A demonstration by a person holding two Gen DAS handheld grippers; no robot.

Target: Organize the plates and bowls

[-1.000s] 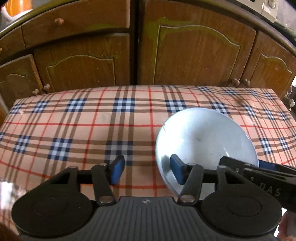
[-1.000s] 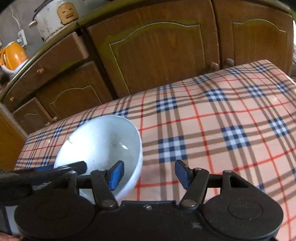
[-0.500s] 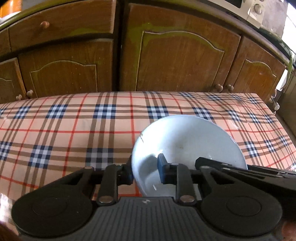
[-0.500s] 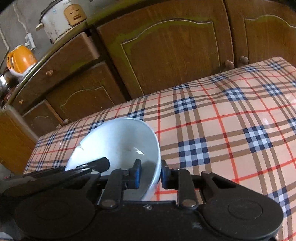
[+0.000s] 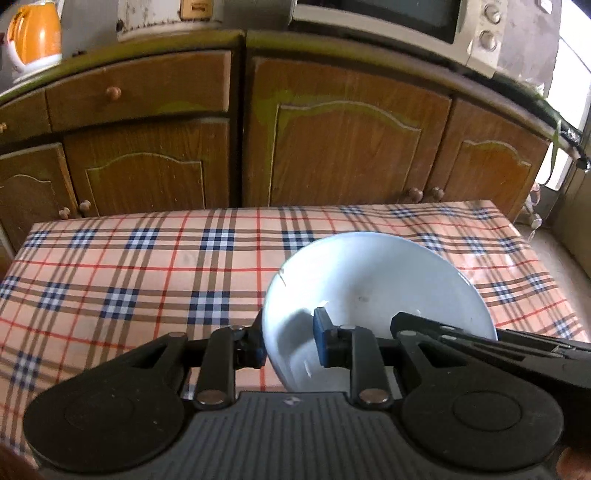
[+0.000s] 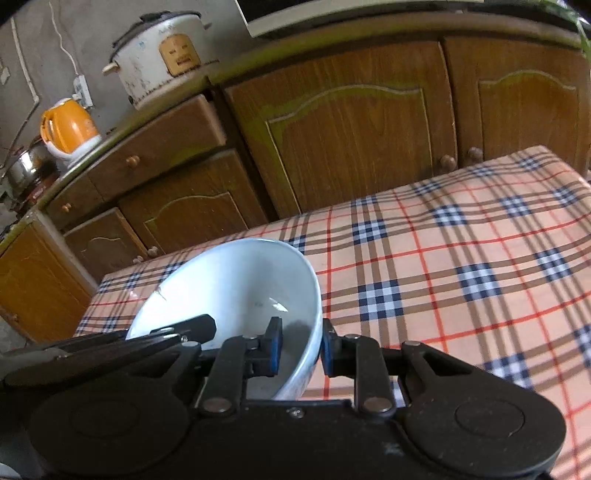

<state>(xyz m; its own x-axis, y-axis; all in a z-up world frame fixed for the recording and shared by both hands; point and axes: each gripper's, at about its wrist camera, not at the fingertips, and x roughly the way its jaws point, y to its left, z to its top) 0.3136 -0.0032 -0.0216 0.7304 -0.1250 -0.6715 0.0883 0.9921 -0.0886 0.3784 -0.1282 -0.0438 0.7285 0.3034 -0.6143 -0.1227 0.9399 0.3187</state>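
White and glossy, the bowl (image 5: 376, 295) hangs tilted over the plaid cloth (image 5: 129, 277), pinched by us from both sides. In the left view our left gripper (image 5: 288, 343) is closed on the bowl's rim at 9 o'clock, one blue pad (image 5: 320, 341) inside the wall and the other outside, while the right gripper's finger reaches in from 3 o'clock. In the right view our right gripper (image 6: 299, 349) clamps the rim at 3 o'clock of the bowl the same way, and the left gripper's dark finger enters from 9 o'clock.

Only the left view gives us the microwave (image 5: 399, 26) at 12 to 1 o'clock on the counter and the table's right edge. Only the right view shows the rice cooker (image 6: 159, 55) whole, at 11 o'clock, with a steel pot (image 6: 26, 166) at 9 o'clock beside the orange kettle (image 6: 68, 127); the left view catches just that kettle at its 10 o'clock corner.

A second ago both pairs of fingers stood wide apart beside the bowl; half a second ago they had closed on it. Since then more of the counter has come into both views, and the cabinets (image 5: 343, 147) sit lower in frame
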